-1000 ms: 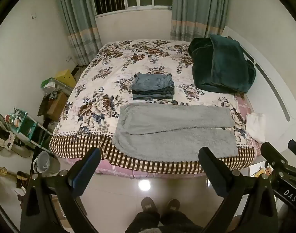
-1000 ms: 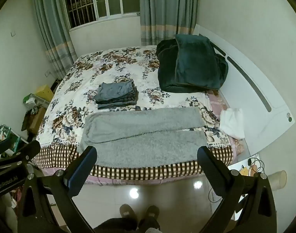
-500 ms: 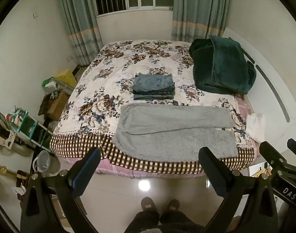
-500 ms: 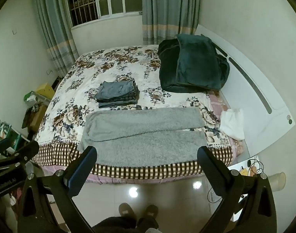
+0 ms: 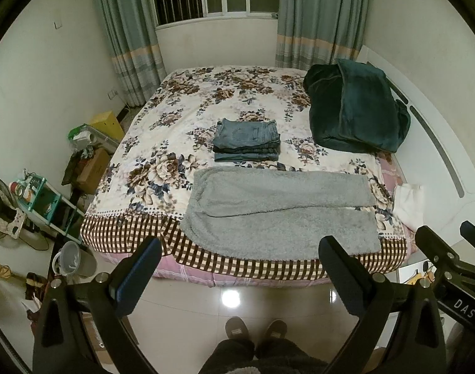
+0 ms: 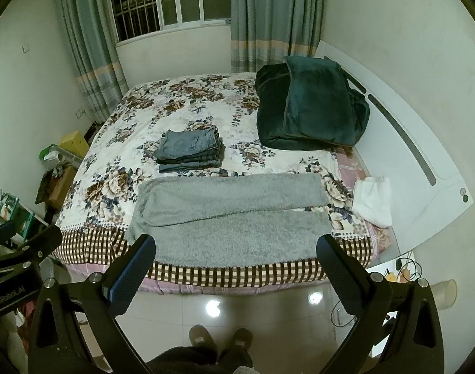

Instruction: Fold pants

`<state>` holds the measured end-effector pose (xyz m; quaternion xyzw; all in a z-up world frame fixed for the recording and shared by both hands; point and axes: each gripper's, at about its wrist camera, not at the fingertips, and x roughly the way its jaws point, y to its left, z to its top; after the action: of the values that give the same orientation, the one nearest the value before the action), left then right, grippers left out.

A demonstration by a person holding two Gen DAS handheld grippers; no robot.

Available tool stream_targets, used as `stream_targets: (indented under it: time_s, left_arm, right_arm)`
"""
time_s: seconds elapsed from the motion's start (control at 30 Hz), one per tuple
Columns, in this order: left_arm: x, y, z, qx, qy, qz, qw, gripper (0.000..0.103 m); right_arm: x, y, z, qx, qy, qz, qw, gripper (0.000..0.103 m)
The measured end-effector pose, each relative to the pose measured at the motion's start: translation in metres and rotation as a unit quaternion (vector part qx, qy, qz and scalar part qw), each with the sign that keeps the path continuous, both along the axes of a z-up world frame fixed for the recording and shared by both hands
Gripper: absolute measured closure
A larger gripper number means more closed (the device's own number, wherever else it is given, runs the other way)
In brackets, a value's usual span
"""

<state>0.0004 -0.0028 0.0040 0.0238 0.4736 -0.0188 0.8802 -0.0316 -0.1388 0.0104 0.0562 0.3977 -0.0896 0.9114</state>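
Pants [image 5: 277, 215] of grey fleece lie flat, legs apart, at the bed's [image 5: 181, 106] near edge; left tongs [image 5: 239, 272] and right tongs [image 6: 236, 266] hang wide open and empty. Overhanging fleece could slide floorward if pulled unevenly.

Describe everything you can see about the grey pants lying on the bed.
The grey pants look like thick, fuzzy fleece. They lie flat and unfolded across the near edge of the bed, waist to the left, the two legs stretched to the right with a narrow gap near the cuffs. The near leg partly covers the bed's checkered border. Folded jeans sit just behind, apparently not touching. Neither gripper touches the pants.
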Motion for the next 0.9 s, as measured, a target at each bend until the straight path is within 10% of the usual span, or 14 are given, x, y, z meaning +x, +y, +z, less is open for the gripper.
stream_targets:
  time_s: [0.9]
  left_arm:
    - [0.002,0.001,0.014,-0.003,-0.007,0.001,1.0,0.0]
  right_arm:
    - [0.001,0.004,0.013,-0.003,-0.004,0.005,1.0,0.0]
